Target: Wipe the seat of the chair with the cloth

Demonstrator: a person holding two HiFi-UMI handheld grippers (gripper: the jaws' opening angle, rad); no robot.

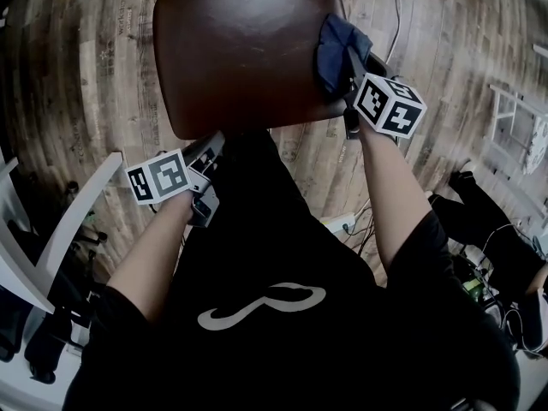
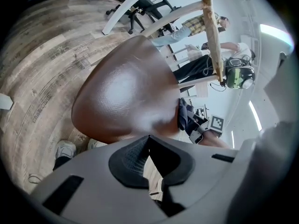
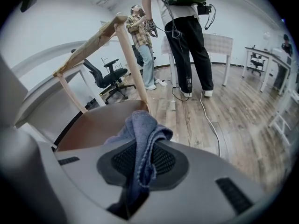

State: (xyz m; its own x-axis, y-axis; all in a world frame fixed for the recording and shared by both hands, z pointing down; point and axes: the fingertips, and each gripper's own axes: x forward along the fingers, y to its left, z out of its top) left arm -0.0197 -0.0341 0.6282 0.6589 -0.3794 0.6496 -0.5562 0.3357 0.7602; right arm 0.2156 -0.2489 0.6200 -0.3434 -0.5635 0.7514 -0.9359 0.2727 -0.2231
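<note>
Shirt [image 1: 282, 332], black, fills the bottom of head view.

Left claw [image 1: 211, 148]: tips together, nothing between them. It sits just at the near edge of the seat [image 1: 244, 50], left side. Can't tell if it touches.

Right claw [image 1: 349, 65]: clamped on the cloth [image 1: 336, 45], with fabric bunched between the pads and sticking up past them. Cloth is dark blue and straddles the seat's right edge toward the far corner, part on the seat, part past the edge.

Seat is brown and glossy, with rounded corners. The rest of it is bare.

Room to move:
- Plank floor [image 1: 103, 75] is open left of the seat and beyond it.
- On the right, a white cable [image 1: 398, 15] runs over the floor.
- Power strip [image 1: 338, 223] lies near the right forearm.
- Wood frame [image 3: 126, 50] rises just beyond the seat's far edge.

Counts: 1 seat, 1 cloth, 2 claws. Right gripper view also shows 2 people [image 3: 187, 41] standing well beyond the seat, and 1 black office chair [image 3: 110, 76].
</note>
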